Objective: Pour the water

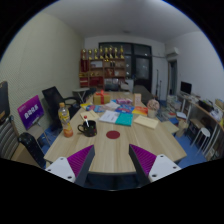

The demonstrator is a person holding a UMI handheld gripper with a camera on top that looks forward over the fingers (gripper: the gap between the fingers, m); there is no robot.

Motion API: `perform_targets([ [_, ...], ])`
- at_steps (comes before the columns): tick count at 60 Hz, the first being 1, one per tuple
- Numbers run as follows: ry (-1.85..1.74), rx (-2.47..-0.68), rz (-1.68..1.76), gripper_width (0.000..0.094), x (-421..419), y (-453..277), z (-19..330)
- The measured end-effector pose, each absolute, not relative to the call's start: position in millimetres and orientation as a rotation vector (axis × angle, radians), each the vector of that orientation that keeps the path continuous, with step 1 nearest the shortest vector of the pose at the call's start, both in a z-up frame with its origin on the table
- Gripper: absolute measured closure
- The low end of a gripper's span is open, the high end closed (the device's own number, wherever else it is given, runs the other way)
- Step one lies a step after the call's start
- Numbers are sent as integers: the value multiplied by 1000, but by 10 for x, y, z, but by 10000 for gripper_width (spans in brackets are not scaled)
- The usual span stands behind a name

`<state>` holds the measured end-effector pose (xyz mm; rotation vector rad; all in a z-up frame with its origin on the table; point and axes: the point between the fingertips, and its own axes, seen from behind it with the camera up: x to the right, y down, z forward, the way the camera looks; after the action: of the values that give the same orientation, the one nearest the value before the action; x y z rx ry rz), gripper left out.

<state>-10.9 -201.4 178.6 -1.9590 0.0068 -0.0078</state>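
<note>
- Claw [112,165] is hovering high and well back from the desk [110,150], fingers spread wide, nothing sitting between the purple pads [82,160].
- Task things are sitting at the left side of the desk: a dark mug-like cup [88,128] with a small yellowish bottle [68,130] just left of it. Can't confirm the contents of either from this far off.
- A taller bottle with a yellow top [63,113] is standing behind them, nearer the far-left edge; it could be the water source instead.
- Rest of the desk is carrying clutter: teal book [124,118], papers [108,115], mixed small items further back toward the far end.
- Office chairs [55,100] are lining the left side, monitor [30,110] on the far left, shelving [105,65] along the back wall.
- Judgement: the approach is only starting, no grasp made yet.
- To do it well: I'm thinking swing left and descend toward the bottle, keeping the fingers wide until it sits squarely between the pads.
- Grip mid-body, not near the cap, so tilting is staying controlled.
- Watch the cup: it's standing just beside the bottle, so an angled approach is risking a knock. Come in from the near side, straight on.
- Keep the bottle upright until it's over the cup.
</note>
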Motion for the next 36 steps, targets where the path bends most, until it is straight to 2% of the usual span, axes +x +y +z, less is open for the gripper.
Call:
perform_targets([
  [5, 65, -1973, -15, 153, -59, -1994, 1834],
  [12, 53, -2007, -58, 151, -191, -2051, 1697],
  [21, 21, -1970, -74, 149, -364, -1984, 1725],
  [28, -8, -1916, -25, 150, -713, -1760, 1781],
  [36, -36, -1874, 83, 148, -1373, -1282, 1608],
])
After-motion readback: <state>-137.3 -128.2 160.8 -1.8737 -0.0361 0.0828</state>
